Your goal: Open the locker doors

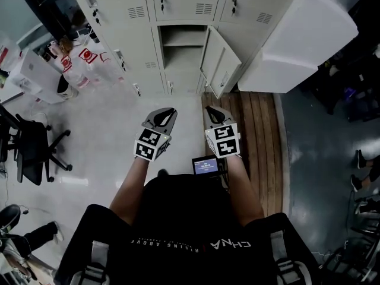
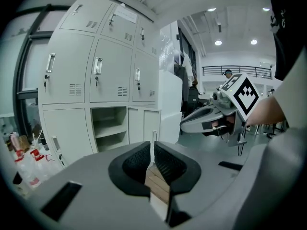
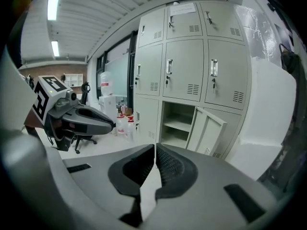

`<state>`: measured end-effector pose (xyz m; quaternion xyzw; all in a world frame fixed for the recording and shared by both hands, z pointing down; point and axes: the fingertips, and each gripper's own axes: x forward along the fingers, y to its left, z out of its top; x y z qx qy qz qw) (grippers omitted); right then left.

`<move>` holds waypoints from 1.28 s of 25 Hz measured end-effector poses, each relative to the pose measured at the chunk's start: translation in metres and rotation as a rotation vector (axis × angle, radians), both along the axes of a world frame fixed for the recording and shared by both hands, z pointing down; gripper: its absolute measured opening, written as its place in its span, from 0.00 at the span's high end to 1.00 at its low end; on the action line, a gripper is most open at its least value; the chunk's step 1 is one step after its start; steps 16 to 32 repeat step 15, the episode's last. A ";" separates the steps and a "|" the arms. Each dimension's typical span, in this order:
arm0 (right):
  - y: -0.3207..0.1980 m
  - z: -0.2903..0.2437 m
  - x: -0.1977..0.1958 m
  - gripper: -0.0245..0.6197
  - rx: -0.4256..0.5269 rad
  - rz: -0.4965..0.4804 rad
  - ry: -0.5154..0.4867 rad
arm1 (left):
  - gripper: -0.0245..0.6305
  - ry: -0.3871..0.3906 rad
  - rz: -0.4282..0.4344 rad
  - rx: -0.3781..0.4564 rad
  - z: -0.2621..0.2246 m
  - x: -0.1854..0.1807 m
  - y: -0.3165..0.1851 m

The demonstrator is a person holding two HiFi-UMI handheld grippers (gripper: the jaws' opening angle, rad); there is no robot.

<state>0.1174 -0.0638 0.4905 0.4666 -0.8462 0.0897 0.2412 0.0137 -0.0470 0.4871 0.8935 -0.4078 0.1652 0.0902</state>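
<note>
A bank of pale grey lockers [image 1: 178, 5] stands ahead of me. The lower middle compartment [image 1: 182, 52] is open, its door [image 1: 221, 63] swung out to the right, with an empty shelf inside. The other doors are closed, each with a handle and key. My left gripper [image 1: 161, 118] and right gripper [image 1: 215, 113] are held side by side well short of the lockers, both shut with nothing between the jaws. The open compartment [image 2: 108, 127] shows in the left gripper view, and the swung door [image 3: 207, 128] in the right gripper view.
A large white box [image 1: 300, 40] stands right of the lockers beside a wooden floor strip [image 1: 255, 135]. Plastic bottles and bags [image 1: 77, 61] lie at the left, with a black office chair [image 1: 32, 150] nearer me. A small screen [image 1: 205, 165] hangs at my waist.
</note>
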 end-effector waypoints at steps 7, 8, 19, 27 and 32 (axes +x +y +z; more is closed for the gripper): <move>0.007 0.002 0.004 0.91 -0.011 0.014 0.028 | 0.93 0.014 0.000 0.007 0.001 -0.001 0.003; 0.007 0.002 0.004 0.91 -0.011 0.014 0.030 | 0.93 0.014 0.001 0.007 0.001 -0.001 0.003; 0.008 0.001 0.003 0.91 -0.008 0.014 0.042 | 0.93 0.022 -0.002 0.011 0.000 -0.001 0.001; 0.008 0.001 0.003 0.91 -0.008 0.014 0.042 | 0.93 0.022 -0.002 0.011 0.000 -0.001 0.001; 0.008 0.001 0.003 0.91 -0.008 0.014 0.042 | 0.93 0.022 -0.002 0.011 0.000 -0.001 0.001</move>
